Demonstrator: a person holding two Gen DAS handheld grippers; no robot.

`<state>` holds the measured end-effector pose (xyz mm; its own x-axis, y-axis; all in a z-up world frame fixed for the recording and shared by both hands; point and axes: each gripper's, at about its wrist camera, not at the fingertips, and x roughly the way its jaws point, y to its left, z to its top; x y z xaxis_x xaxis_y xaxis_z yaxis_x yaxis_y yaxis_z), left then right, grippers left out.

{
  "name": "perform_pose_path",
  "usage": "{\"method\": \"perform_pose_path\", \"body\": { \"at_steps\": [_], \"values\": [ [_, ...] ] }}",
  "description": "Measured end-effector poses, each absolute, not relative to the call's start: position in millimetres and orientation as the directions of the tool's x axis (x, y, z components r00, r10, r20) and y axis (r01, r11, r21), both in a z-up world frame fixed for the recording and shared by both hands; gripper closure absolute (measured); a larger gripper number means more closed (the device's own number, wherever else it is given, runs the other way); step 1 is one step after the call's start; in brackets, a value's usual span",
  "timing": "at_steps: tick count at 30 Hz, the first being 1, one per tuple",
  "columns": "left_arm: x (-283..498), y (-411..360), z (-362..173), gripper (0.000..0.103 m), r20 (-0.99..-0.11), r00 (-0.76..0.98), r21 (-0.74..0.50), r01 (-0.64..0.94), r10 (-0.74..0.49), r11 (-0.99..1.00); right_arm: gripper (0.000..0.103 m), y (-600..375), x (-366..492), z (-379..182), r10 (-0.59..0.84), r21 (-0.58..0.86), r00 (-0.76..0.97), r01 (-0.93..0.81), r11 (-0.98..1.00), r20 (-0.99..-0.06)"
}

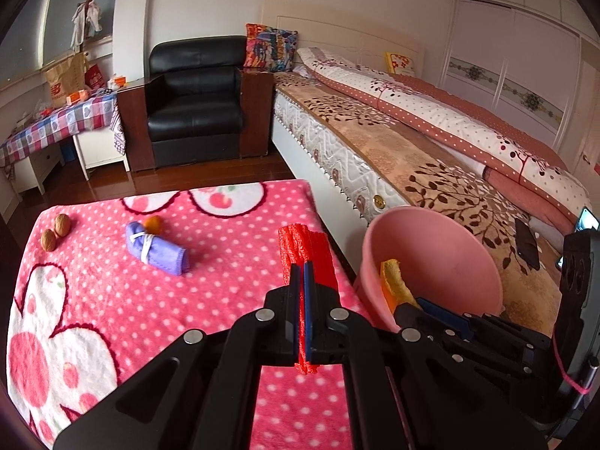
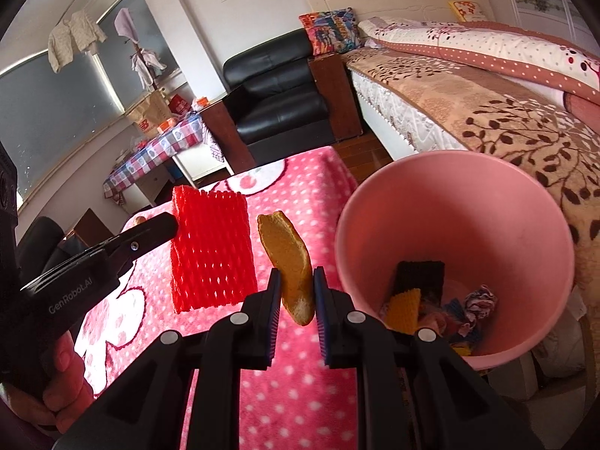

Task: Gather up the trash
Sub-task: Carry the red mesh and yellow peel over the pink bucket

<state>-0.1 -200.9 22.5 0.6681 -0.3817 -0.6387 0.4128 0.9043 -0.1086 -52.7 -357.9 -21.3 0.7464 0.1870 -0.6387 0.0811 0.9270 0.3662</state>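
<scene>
Left gripper (image 1: 303, 273): jaws pressed together on a red foam net (image 1: 305, 251), pinched edge-on, the net standing above the pink dotted blanket (image 1: 112, 300) near its right edge; in the right wrist view the same net (image 2: 212, 251) hangs flat from the left gripper (image 2: 170, 225), clear of the blanket, a hand (image 2: 63, 375) on the grip below. Right gripper (image 2: 296, 292): jaws narrowly apart, pinching an orange peel (image 2: 290, 262) that rises upright between the pads, just beside the net and just left of the bin rim. Pink bin (image 2: 453, 187): stands off the blanket's right edge, between it and the bed (image 1: 412, 138), mouth open toward both grippers; inside lie a yellow foam piece (image 2: 403, 309), a dark piece (image 2: 418, 273) and crumpled wrappers (image 2: 480, 300). In the left wrist view the bin (image 1: 431, 240) shows the peel (image 1: 393, 277) at its near rim with the right gripper (image 1: 431, 307) below. On the blanket, well apart from the grippers: two walnuts (image 1: 56, 230) near the far left edge, a purple cloth roll (image 1: 157, 249) tied with white string, an orange scrap (image 1: 153, 224) touching its far end. Open blanket lies between roll and net. Beyond: bare wood floor (image 1: 210, 176), black armchair (image 1: 195, 101), checked table (image 1: 56, 120)
</scene>
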Motion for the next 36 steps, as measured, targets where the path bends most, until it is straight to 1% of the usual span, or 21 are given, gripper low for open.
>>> {"method": "perform_pose_path", "body": {
  "at_steps": [11,20,30,36],
  "values": [
    [-7,-255,28,0.102,-0.622,0.639,-0.091,0.514,-0.452,0.853,0.086,-405,-63,-20,0.093,0.353,0.765,0.182,0.918,-0.637],
    [-7,-294,20,0.102,-0.631,0.595,-0.089,0.583,-0.499,0.808,0.086,-441,-65,-30,0.028,0.344,0.756,0.263,0.901,-0.654],
    [1,-317,4,0.102,-0.66,0.532,-0.12,0.623,-0.531,0.773,0.085,-461,-63,-44,0.0,0.341,0.737,0.313,0.886,-0.676],
    [3,-323,-1,0.102,-0.655,0.531,-0.119,0.63,-0.538,0.767,0.084,-465,-60,-50,-0.005,0.339,0.729,0.324,0.883,-0.684]
  ]
}}
